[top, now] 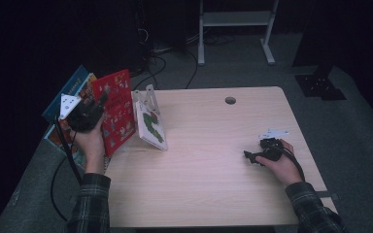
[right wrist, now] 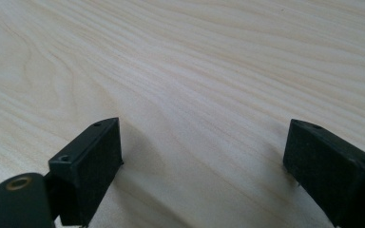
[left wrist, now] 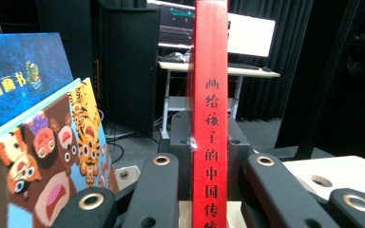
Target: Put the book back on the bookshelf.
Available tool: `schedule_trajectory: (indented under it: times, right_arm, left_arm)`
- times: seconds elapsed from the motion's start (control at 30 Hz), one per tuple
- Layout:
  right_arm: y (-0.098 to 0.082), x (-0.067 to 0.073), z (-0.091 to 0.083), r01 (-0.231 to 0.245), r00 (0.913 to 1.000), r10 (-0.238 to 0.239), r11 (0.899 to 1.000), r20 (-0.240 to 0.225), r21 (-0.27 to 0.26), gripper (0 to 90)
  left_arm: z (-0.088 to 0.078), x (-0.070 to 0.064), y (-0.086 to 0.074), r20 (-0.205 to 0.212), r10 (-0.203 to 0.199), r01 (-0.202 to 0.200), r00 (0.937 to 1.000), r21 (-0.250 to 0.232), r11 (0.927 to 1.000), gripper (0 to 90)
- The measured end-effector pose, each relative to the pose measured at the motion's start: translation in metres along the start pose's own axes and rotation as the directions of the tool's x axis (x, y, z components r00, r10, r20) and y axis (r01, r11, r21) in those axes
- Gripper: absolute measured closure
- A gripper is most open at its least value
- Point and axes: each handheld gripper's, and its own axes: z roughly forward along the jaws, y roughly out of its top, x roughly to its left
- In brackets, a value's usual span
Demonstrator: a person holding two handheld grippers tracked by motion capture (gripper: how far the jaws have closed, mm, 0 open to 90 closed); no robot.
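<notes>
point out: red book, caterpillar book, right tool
red book [left wrist: 210, 118], left gripper view, on its spine, between the left tool's jaws.
caterpillar book [top: 151, 126], high view, on its front cover.
right tool [top: 250, 157], high view, midway between its fingertips, low over the table.

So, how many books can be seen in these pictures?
4: red book in the left gripper; blue book and tiger book behind it; white book leaning on the stand. Others may be hidden.

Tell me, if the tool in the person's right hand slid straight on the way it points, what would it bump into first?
Probably the white picture book leaning in the stand across the table. The right tool rests low, open, pointing leftward over bare wood. Depth is hard to judge, so it might pass just in front.
</notes>
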Motion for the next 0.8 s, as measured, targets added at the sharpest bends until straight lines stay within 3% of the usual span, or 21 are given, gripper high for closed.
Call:
schedule_trajectory:
  times: [0.4, 0.8]
  right_arm:
    - [0.000, 0.000, 0.000, -0.002, 1.0000, 0.002, 1.000, 0.000, 0.000, 11.5]
    - [-0.001, 0.000, -0.001, -0.003, 1.0000, 0.003, 1.000, 0.004, 0.000, 11.6]
  left_arm:
    - [0.011, 0.001, -0.012, -0.007, 0.009, -0.009, 0.9999, 0.006, 0.9999, 79.5]
    - [0.002, -0.002, -0.013, -0.019, 0.024, -0.024, 0.9995, 0.035, 0.9991, 79.3]
